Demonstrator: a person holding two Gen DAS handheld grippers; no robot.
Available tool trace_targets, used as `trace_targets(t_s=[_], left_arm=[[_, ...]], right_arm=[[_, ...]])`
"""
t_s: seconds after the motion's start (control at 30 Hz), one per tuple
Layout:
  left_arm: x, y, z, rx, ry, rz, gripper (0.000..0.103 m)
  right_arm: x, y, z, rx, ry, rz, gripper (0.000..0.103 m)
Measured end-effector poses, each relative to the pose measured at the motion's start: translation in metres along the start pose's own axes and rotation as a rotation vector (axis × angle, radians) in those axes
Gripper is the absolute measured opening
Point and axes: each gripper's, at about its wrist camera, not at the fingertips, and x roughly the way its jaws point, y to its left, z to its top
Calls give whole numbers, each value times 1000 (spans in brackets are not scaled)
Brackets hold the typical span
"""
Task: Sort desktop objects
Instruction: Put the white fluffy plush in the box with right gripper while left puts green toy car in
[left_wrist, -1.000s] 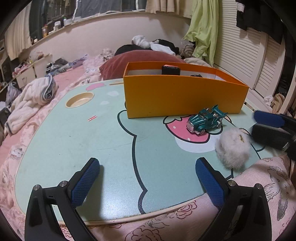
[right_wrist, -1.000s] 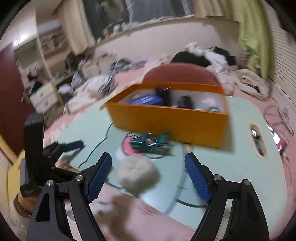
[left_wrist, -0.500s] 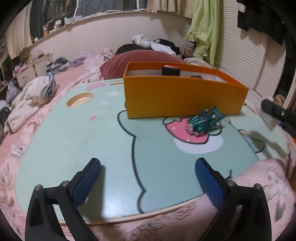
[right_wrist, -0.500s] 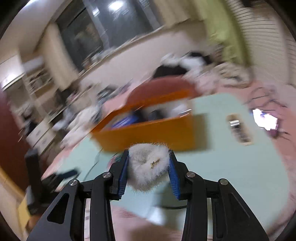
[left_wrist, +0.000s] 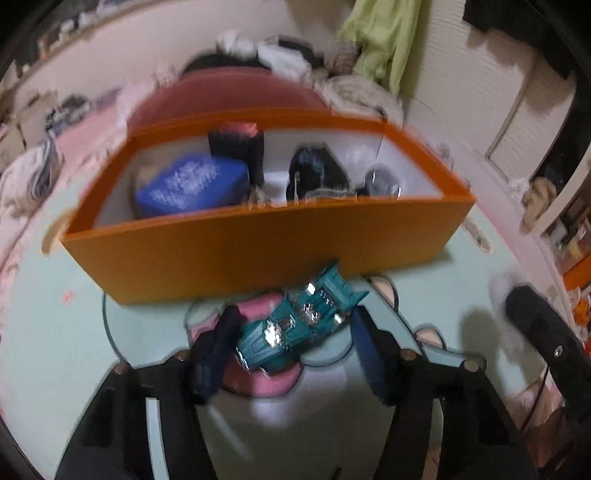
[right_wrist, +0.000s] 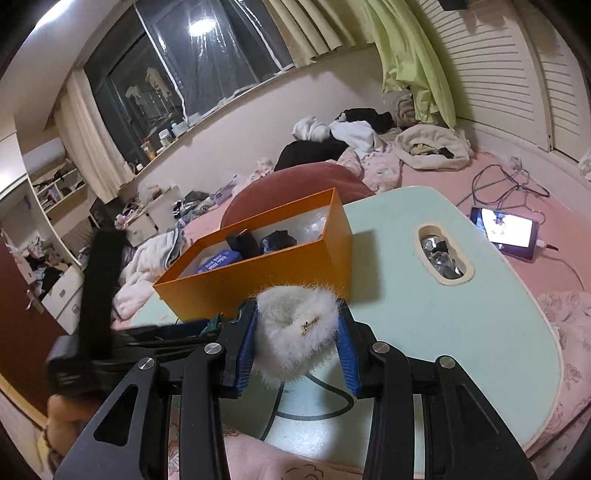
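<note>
Teal toy car (left_wrist: 295, 328), seemingly ungripped, only in left-wrist view.

The left gripper (left_wrist: 291, 350), black with blue padded fingers, tilts steeply downward, its jaws closing around a small teal toy car (left_wrist: 295, 326). The right gripper (right_wrist: 297, 341), angled gently downward, is clamped on a fluffy white pompom (right_wrist: 295, 332).
</note>
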Motion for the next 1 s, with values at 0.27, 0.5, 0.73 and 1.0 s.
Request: trace_targets(t_s=[0.27,0.5,0.73,1.0], left_arm=[[-28,16,-31,-13,-84,-119,35],[-78,19,-22,-22,-206,-159,35],[-91,42,52,-89,-297,-103,36],[-23,69,58,-125,-222,5,75]], right_arm=[[0,1,-1,-5,5,5,40],[-1,3,4,-12,2,23,40],[21,37,59,-113,-23,48,40],[127,31,85,-175,240,-18,66]])
